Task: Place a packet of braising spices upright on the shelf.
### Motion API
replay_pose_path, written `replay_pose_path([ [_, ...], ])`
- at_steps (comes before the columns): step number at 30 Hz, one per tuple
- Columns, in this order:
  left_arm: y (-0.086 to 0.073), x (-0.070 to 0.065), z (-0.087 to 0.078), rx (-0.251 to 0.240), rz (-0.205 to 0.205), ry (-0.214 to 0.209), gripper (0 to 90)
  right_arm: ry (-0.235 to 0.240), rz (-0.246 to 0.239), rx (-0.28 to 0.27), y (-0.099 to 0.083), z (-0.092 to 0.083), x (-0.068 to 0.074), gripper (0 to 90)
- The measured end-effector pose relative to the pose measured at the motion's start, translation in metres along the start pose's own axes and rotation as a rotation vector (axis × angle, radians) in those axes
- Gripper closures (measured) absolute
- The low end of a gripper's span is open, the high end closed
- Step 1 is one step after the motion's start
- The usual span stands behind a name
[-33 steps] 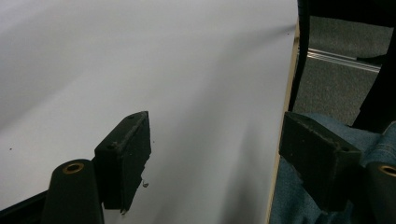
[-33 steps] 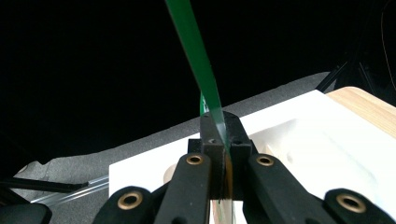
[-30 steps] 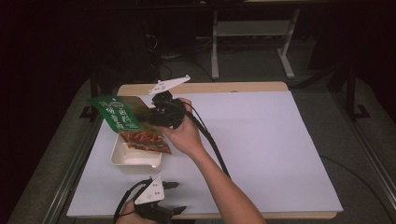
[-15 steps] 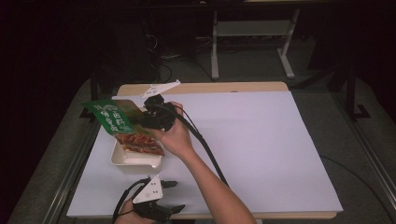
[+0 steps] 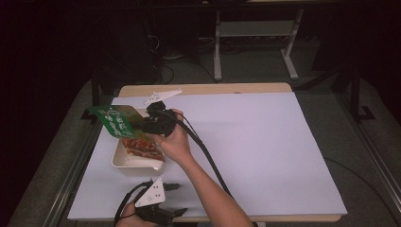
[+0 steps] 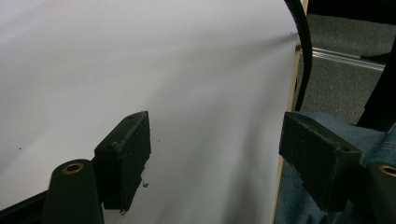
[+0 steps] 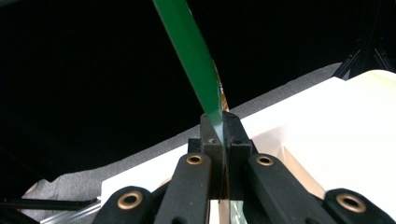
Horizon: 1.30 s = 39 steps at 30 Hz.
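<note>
The right gripper (image 5: 150, 124) clamps a green snack bag (image 5: 113, 120) over the white tray (image 5: 124, 160), which holds its reddish end. At six o'clock, the left gripper (image 5: 174, 199) stands open, empty.

I'm seeing a white sheet (image 5: 265, 151) lying across the wooden table (image 5: 203, 88). A white metal stand (image 5: 255, 33) is sitting behind on grey floor (image 5: 359, 142).

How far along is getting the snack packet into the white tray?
Done: the right tool is clamped on the green snack packet. In hand: the packet's lower end hangs over the white tray. Left: set it down and let go. The left tool waits open at the table's near edge.
</note>
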<state>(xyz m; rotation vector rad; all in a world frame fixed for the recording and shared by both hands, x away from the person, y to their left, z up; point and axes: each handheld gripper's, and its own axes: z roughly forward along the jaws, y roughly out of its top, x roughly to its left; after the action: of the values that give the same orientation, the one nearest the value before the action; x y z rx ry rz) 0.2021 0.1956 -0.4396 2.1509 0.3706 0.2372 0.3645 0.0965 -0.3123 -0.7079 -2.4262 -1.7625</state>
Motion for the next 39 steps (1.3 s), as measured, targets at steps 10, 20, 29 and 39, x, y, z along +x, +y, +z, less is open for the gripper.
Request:
replay_pose_path([
  [10, 0.0, 0.0, 0.0, 0.0, -0.004, -0.001, 24.4, -0.025, 0.036, -0.017, -0.012, 0.002, -0.009, 89.3],
  [20, 0.0, 0.0, -0.001, -0.006, -0.019, -0.002, 24.4, -0.062, 0.061, -0.042, -0.023, 0.005, -0.016, 89.3],
  [29, -0.001, -0.001, 0.001, -0.006, -0.026, -0.007, 24.4, -0.069, 0.064, -0.018, -0.029, 0.001, -0.023, 88.6],
  [39, 0.0, -0.001, 0.001, -0.007, -0.02, -0.011, 24.4, -0.084, 0.035, 0.058, -0.033, -0.006, -0.028, 84.7],
])
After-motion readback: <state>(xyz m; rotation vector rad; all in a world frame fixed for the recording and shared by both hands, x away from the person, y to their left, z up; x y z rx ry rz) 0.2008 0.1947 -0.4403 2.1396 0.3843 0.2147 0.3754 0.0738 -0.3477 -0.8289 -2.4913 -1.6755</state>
